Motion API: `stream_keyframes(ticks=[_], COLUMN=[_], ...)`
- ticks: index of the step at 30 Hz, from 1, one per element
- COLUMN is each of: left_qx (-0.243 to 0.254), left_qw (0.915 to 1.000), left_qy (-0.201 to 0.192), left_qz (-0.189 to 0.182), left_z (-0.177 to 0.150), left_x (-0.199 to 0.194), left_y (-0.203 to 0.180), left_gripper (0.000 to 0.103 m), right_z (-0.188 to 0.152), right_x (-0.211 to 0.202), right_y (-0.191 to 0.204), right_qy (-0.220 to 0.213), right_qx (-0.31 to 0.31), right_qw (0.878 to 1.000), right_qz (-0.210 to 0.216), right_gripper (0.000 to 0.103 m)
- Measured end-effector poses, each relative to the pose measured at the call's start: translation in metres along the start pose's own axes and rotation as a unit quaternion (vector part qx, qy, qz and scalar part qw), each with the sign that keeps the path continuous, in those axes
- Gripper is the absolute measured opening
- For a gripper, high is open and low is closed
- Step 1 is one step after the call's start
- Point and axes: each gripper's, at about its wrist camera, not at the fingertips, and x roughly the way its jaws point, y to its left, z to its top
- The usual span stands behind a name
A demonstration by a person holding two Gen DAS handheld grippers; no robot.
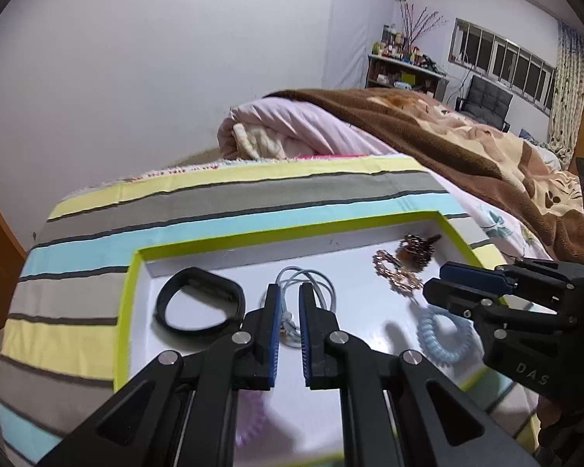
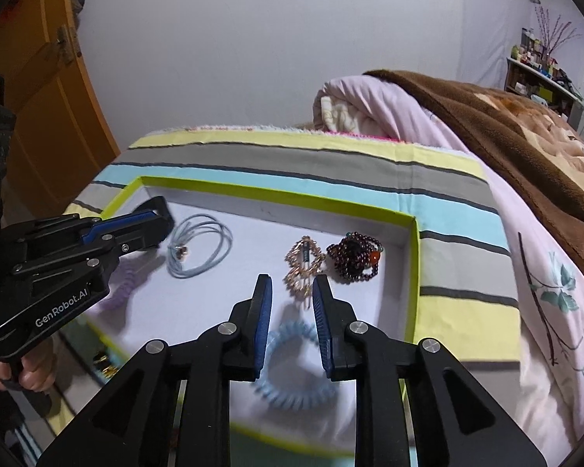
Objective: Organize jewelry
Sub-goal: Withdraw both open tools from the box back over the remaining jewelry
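Note:
A white tray with a lime-green rim (image 1: 292, 229) (image 2: 276, 194) holds the jewelry. My left gripper (image 1: 289, 295) (image 2: 165, 222) hovers low over a light blue cord (image 1: 311, 284) (image 2: 198, 249), jaws slightly apart, gripping nothing. A black band (image 1: 198, 303) lies to its left. My right gripper (image 2: 292, 284) (image 1: 434, 280) is open above a blue spiral hair tie (image 2: 292, 373) (image 1: 444, 334), which rests loose on the tray floor. Beyond it lie a rose-gold chain (image 2: 303, 264) (image 1: 393, 272) and a dark red bead bracelet (image 2: 354, 257) (image 1: 418, 249).
A purple spiral tie (image 2: 122, 284) lies in the tray under the left gripper. The tray sits on a striped cloth (image 1: 97, 257) on a bed with a brown blanket (image 1: 447, 136). A hand (image 2: 35, 373) holds the left gripper. An orange door (image 2: 39, 97) stands at left.

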Motion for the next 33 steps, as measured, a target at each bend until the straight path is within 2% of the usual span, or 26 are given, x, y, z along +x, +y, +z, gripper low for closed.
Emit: stream_keyframes(ticks=[13, 22, 33], left_qx=[-0.012, -0.011, -0.006], left_qw=[0.9975, 0.996, 0.9952], left_qy=[-0.069, -0.088, -0.097], left_qz=[0.011, 0.01, 0.014], left_z=[-0.042, -0.084, -0.129], left_x=[-0.099, -0.145, -0.178], left_y=[-0.018, -0.03, -0.039], left_gripper=[0.01, 0.01, 0.01], right_z=[-0.054, -0.102, -0.143], right_x=[-0.111, -0.157, -0.183], right_y=[0.034, 0.054, 0.06], right_qy=[-0.081, -0.095, -0.095], right_qx=[-0.007, -0.013, -0.007], right_qw=[0.997, 0.995, 0.995], right_qz=[-0.005, -0.006, 0.002], right_gripper=[0.022, 0.022, 0.022])
